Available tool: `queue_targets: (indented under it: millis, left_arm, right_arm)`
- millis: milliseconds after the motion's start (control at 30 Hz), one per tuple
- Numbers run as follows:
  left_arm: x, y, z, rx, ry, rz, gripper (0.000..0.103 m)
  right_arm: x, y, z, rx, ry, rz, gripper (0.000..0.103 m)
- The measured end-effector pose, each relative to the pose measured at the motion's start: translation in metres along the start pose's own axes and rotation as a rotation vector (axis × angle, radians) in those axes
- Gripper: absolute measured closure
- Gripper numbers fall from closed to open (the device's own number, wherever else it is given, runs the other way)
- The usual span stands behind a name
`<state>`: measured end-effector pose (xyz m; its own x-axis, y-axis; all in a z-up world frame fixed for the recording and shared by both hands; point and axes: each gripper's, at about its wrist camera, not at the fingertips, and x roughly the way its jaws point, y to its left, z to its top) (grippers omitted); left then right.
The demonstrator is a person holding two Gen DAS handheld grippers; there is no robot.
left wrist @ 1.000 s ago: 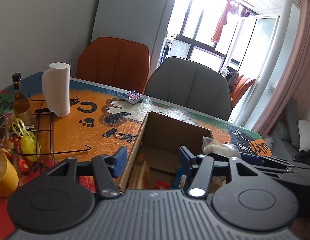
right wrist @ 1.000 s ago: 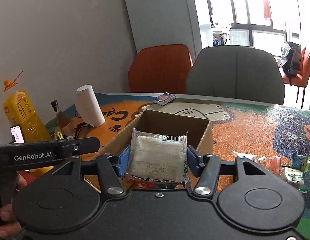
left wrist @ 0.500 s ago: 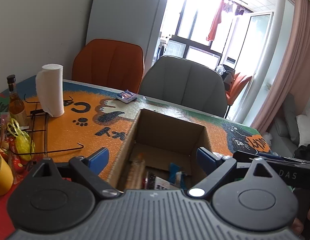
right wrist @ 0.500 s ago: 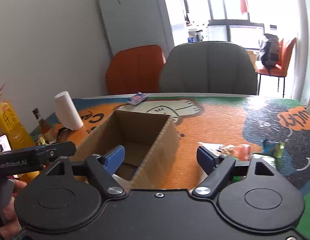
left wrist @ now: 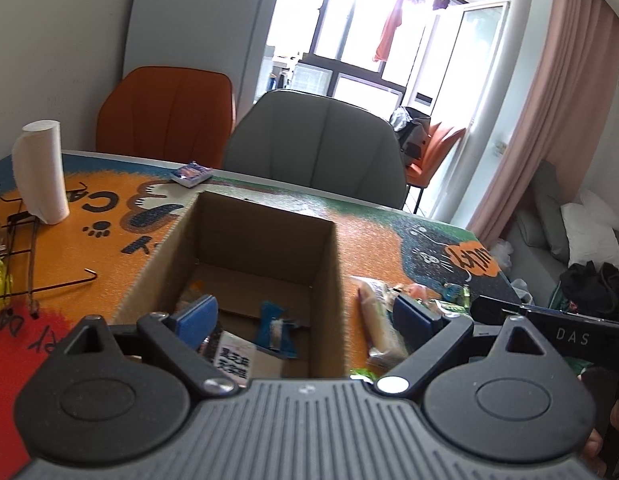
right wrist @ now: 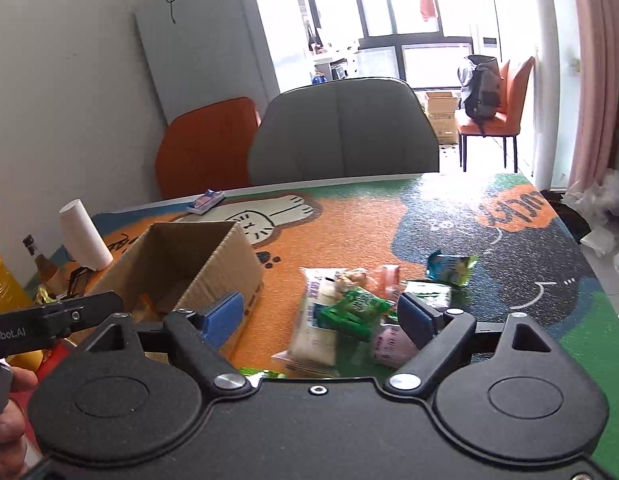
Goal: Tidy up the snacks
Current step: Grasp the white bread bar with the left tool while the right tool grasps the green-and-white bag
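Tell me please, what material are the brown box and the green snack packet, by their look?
The box looks like plain corrugated cardboard: matte brown, with fluting visible along its cut rim. The green packet seems to be thin glossy plastic film, crinkled and catching light, though motion blur leaves this uncertain.

paper towel roll (left wrist: 39, 172), grey chair (left wrist: 315, 148), bottle (right wrist: 39, 260)

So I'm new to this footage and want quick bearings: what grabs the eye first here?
The open brown cardboard box stands mid-table with a few packets already inside. To its right, a loose pile of colourful snack packets lies on the bright orange cartoon-cat table mat, and the right tool hangs open over it. A white paper towel roll stands upright at far left.
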<state>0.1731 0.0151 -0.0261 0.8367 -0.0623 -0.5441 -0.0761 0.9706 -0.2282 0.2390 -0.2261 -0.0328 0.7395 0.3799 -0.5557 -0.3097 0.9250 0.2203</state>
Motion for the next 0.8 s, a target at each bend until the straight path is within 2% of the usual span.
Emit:
queue_targets:
  millis: [167, 367, 567, 800]
  left_arm:
    - [0.004, -0.022, -0.005, 0.035, 0.019, -0.017, 0.009]
    - [0.014, -0.048, -0.011, 0.079, 0.061, -0.031, 0.009]
    - [0.022, -0.072, -0.013, 0.112, 0.072, -0.034, 0.009]
    - [0.041, -0.092, -0.016, 0.127, 0.087, -0.029, 0.014]
  right_arm:
    - [-0.006, -0.018, -0.005, 0.026, -0.002, -0.014, 0.018]
    - [-0.009, -0.039, -0.009, 0.055, 0.019, -0.01, 0.011]
    - [-0.008, -0.057, -0.013, 0.075, 0.027, -0.011, 0.011]
    - [-0.001, -0.086, -0.019, 0.126, 0.028, 0.0, 0.012]
